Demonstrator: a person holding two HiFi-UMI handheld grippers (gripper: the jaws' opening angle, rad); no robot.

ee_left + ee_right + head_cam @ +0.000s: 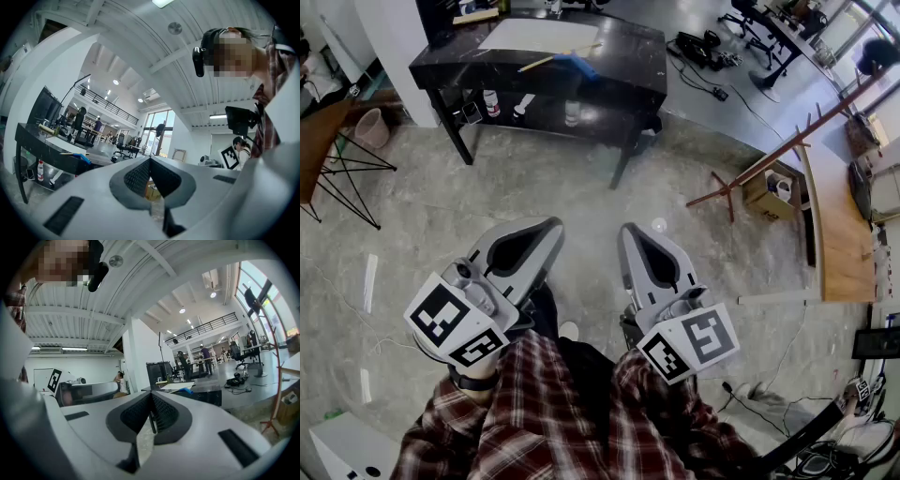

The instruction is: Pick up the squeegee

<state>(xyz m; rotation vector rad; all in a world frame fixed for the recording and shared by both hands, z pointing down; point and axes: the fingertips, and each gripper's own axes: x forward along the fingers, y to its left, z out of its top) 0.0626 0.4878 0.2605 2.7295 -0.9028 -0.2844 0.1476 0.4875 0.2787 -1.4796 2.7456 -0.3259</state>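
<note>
The squeegee [565, 61], with a wooden handle and a blue head, lies on a black table [628, 66] at the far end of the room, beside a white sheet [536, 36]. In the left gripper view the squeegee [78, 156] shows far off to the left, and in the right gripper view its blue head [187, 391] sits on the table ahead. My left gripper [551, 227] and right gripper [628, 231] are held side by side in front of my body, well short of the table. Both are shut with nothing between the jaws.
Bottles [491, 102] stand on the shelf under the table. A slanted wooden coat rack [778, 155] and a cardboard box [769, 192] are at the right, next to a long wooden counter [839, 234]. A bin [371, 127] and a wire-legged table [319, 141] are at the left.
</note>
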